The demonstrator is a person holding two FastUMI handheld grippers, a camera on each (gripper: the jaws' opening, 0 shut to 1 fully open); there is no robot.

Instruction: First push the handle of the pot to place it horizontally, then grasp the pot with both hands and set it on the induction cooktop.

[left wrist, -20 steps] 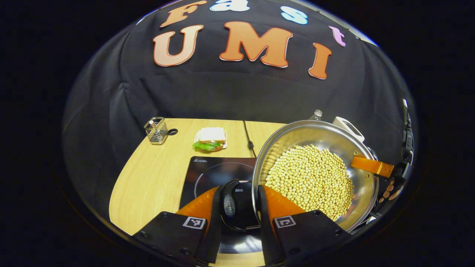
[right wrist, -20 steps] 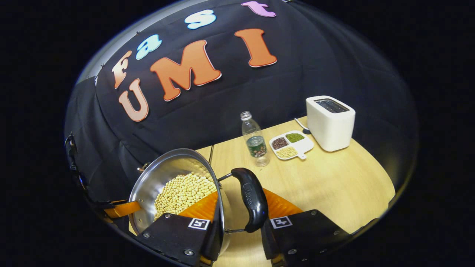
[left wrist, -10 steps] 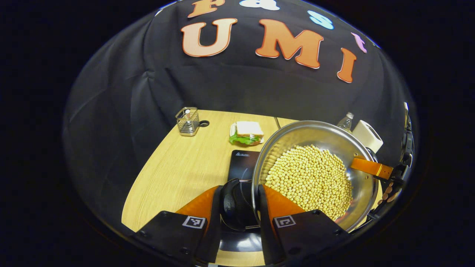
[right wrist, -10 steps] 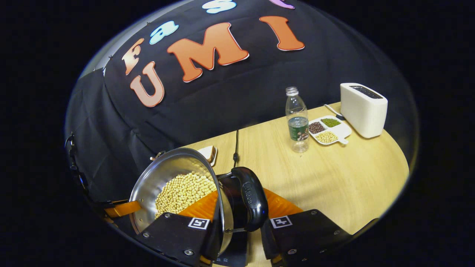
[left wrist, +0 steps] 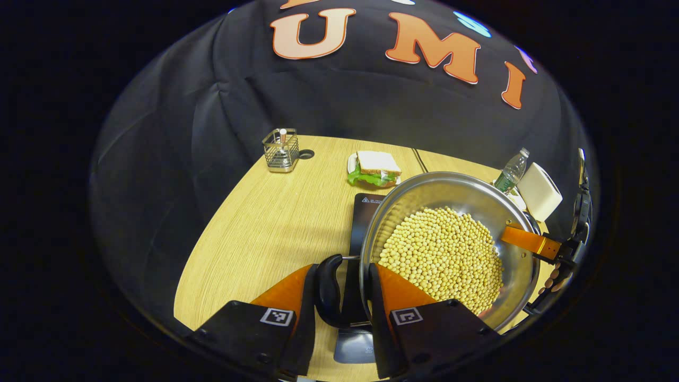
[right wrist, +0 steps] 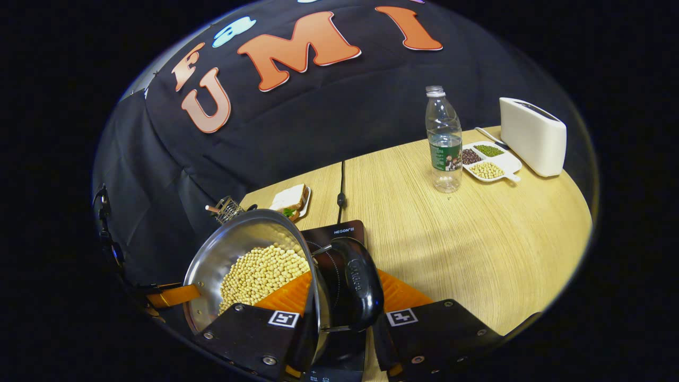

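- The pot (left wrist: pixel 445 249), filled with pale beans (left wrist: pixel 443 257), is carried in the air between both claws, one side handle held by each.
- The left claw (left wrist: pixel 342 297) is closed on the black left handle (left wrist: pixel 329 292); in the left gripper view the pot body lies at about 2 o'clock from it.
- The right claw (right wrist: pixel 345 313) is closed on the black right handle (right wrist: pixel 360 284); in the right gripper view the pot body lies at about 10 o'clock from it.
- The induction cooktop (right wrist: pixel 334 236) is seen on the table (right wrist: pixel 467 239) directly beneath and just beyond the pot, its far edge showing at 12 o'clock past the right handle.
- In the left gripper view a strip of the cooktop is visible between the left handle and the pot wall, so the pot is judged to hang mostly over the plate.
- The coming move is judged to be a level, straight lowering, with both claws kept at equal height so that no beans spill.
- The sandwich (left wrist: pixel 374 168) lies farther off at 12 o'clock, well apart from the pot.
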